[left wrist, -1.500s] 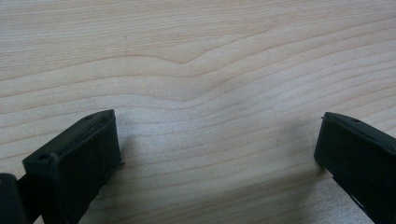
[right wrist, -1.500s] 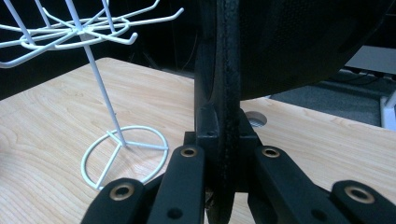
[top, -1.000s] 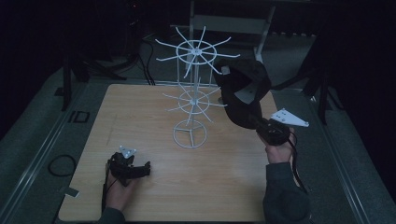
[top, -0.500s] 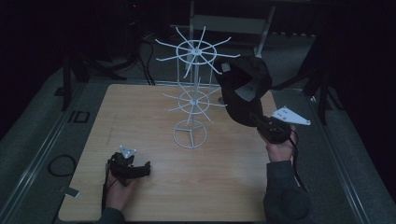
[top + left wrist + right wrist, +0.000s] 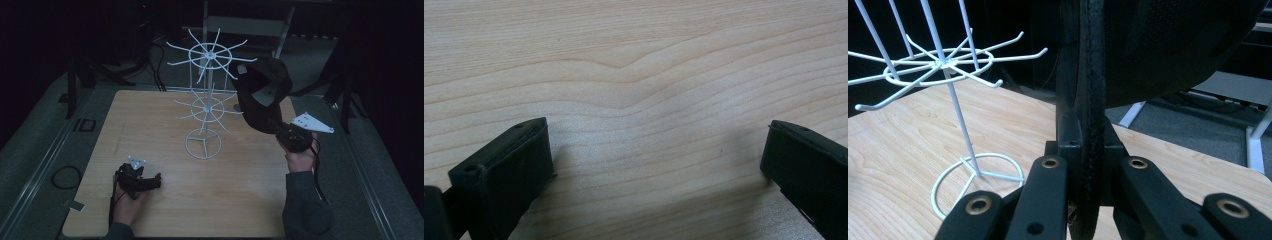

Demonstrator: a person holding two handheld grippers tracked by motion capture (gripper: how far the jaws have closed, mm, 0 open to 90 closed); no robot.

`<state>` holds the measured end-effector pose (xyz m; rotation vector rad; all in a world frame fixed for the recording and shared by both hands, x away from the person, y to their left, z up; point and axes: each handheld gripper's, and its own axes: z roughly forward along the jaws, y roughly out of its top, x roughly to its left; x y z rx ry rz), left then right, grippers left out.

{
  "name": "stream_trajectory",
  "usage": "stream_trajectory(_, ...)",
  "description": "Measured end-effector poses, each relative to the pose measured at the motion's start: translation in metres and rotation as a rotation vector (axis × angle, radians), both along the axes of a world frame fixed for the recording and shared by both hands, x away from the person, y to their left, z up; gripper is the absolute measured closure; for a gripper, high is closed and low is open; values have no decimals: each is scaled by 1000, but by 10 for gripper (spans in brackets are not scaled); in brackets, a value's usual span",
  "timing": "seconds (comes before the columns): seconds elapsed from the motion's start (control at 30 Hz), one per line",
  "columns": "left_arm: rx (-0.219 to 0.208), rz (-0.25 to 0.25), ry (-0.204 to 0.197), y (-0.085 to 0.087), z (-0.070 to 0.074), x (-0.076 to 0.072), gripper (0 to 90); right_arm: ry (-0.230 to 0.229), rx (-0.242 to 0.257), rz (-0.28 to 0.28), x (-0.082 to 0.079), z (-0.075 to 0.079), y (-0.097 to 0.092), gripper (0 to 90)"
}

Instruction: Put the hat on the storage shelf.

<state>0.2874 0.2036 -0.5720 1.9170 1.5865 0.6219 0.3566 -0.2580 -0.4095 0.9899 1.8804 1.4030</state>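
Note:
A white wire rack [image 5: 205, 107] with two tiers of hooks stands on the wooden table [image 5: 150, 125], right of centre. My right gripper [image 5: 276, 127] is raised to the right of the rack, shut on the edge of a black cap [image 5: 262, 92] that hangs close to the upper hooks. In the right gripper view the jaws [image 5: 1091, 170] pinch the cap's stitched edge; the cap's crown [image 5: 1168, 45] rises above and the rack [image 5: 948, 65] stands to the left. My left gripper [image 5: 150, 181] rests on the table near the front left, open [image 5: 656, 150] over bare wood.
A white-legged metal frame [image 5: 247, 25] stands behind the table. Cables run over the dark floor at the back left, and a cable loop [image 5: 65, 176] lies left of the table. A raised grey border surrounds the table.

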Motion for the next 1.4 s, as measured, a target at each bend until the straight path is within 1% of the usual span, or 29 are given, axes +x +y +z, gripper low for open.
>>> stream_trajectory(0.33,0,0,0,0,0,0,2,-22,9,2,-2,7,2,864)
stream_trajectory(0.97,-2,1,-1,0,0,0,2,-46,13,-2,0,15,2,865)
stream_trajectory(1.4,-2,1,-1,0,0,0,2,-63,25,-9,0,20,1,864)
